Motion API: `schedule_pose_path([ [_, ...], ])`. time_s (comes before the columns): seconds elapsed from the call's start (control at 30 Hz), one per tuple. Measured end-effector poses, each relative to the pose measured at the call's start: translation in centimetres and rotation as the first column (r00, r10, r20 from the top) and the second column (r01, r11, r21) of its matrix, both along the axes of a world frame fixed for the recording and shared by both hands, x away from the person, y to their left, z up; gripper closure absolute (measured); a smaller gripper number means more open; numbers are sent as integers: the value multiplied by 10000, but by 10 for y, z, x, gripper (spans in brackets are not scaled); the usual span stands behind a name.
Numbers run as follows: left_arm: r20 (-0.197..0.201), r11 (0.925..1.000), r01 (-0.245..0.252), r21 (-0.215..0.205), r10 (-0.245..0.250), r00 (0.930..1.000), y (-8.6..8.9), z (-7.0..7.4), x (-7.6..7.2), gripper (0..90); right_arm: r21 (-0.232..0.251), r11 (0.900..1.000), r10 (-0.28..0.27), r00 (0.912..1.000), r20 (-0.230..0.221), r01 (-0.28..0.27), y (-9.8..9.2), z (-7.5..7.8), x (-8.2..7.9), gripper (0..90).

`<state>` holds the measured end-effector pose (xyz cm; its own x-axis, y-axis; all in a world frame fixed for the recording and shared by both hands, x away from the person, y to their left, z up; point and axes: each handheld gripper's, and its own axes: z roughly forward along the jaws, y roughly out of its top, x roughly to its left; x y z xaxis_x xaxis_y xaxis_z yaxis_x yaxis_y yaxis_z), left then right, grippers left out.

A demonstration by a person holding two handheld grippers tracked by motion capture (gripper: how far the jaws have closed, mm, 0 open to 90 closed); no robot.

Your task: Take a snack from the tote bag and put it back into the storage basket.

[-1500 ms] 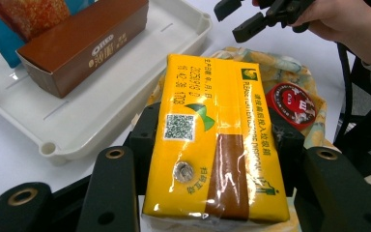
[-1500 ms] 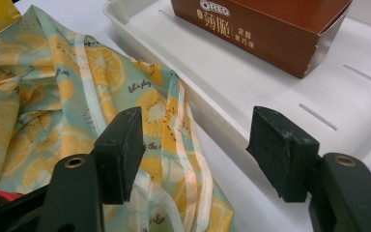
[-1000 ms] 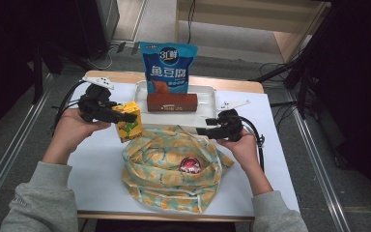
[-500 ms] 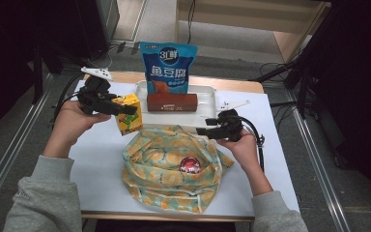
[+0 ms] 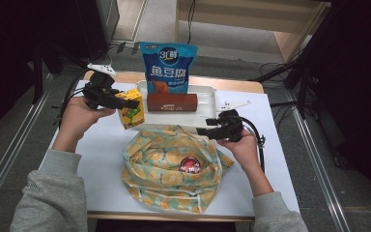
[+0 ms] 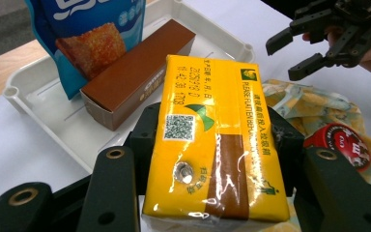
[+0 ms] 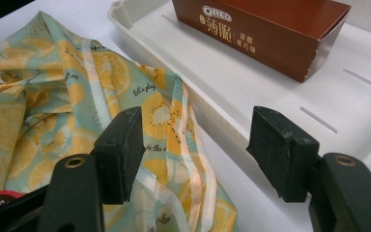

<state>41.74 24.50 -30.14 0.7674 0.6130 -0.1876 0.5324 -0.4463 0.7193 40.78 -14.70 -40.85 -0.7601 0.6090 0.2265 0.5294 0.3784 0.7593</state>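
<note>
The left gripper (image 5: 118, 100) is clamping the yellow carton (image 5: 129, 110) just left of the tray (image 5: 207, 96), long axis pointing toward it. The right gripper (image 5: 207, 132) is waiting open over the bag (image 5: 149, 164).

My work surface is evenly lit from overhead; the surroundings fall dark. Glare streaks the yellow carton's film wrap (image 6: 217, 159). My near jaws blur softly; shadows are faint.
</note>
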Motion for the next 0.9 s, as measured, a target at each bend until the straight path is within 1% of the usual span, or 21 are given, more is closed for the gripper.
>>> schedule_pose_path([
  [0.17, 271, 9999, -65, 83, 62, 9996, -1, -5, 5, 518, 8, 10000, -37, 10000, 22, 37, -2, 0, -1, 376],
  [0.33, 277, 9999, -114, 86, 111, 9996, -2, -10, 10, 519, 25, 10000, -47, 10000, 42, 47, -3, 0, -2, 376],
  [0.47, 368, 9997, -204, 109, 199, 9991, -2, -14, 15, 518, 11, 10000, -82, 10000, 36, 82, -4, 0, -3, 376],
  [0.67, 536, 9990, -436, 21, 434, 9976, -3, -21, 23, 519, 47, 9999, -132, 9999, 74, 132, -5, 0, -6, 376],
  [0.8, 557, 9987, -504, 31, 501, 9972, -3, -27, 29, 519, 20, 9999, -150, 9999, 72, 150, -6, 0, -8, 376],
  [0.9, 471, 9984, -565, 20, 563, 9973, -3, -33, 35, 519, 13, 9999, -164, 9998, 60, 164, -7, -1, -9, 376],
])
